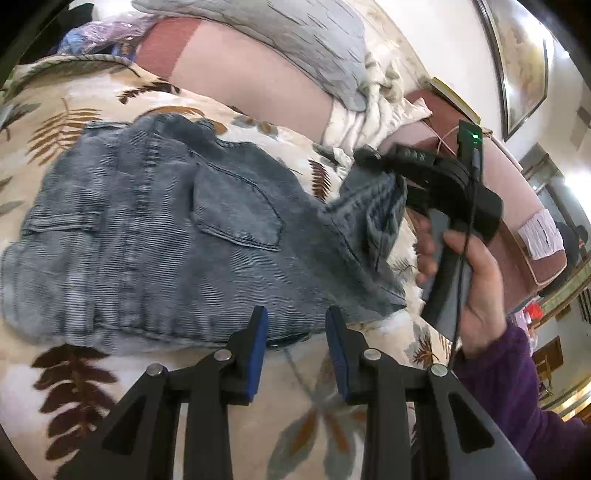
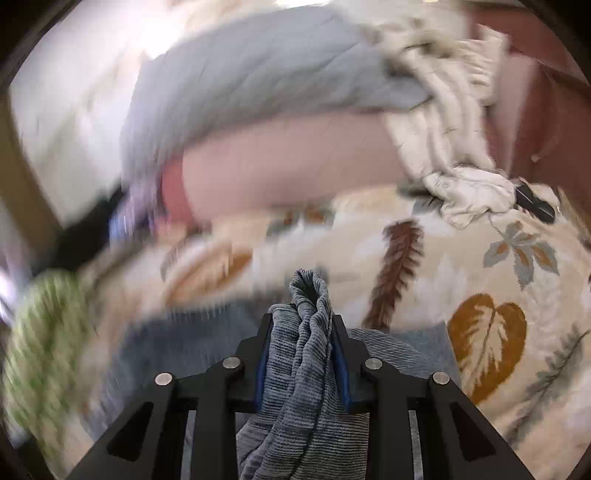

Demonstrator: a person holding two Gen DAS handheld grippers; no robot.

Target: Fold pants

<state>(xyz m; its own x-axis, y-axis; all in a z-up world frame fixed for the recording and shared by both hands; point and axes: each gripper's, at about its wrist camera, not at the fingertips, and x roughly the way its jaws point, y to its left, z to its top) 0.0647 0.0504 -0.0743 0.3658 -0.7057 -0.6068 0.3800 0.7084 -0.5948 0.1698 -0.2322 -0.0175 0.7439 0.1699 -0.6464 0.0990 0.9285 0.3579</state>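
Note:
Washed blue denim pants (image 1: 159,236) lie seat-up on a leaf-print bedspread (image 1: 74,110), back pocket showing. My left gripper (image 1: 297,314) is open and empty, its blue pads just above the near edge of the pants. My right gripper (image 2: 303,325) is shut on a bunched fold of the pants (image 2: 306,354) and holds it lifted. In the left wrist view the right gripper (image 1: 373,162) shows at the right, gripping the pants' right end, held by a hand in a purple sleeve.
A pink cushion (image 1: 240,74) and a grey quilt (image 1: 303,33) lie at the bed's far side, with crumpled cream cloth (image 2: 454,147). A green patterned item (image 2: 40,332) sits at the left. A framed picture (image 1: 524,66) hangs on the wall.

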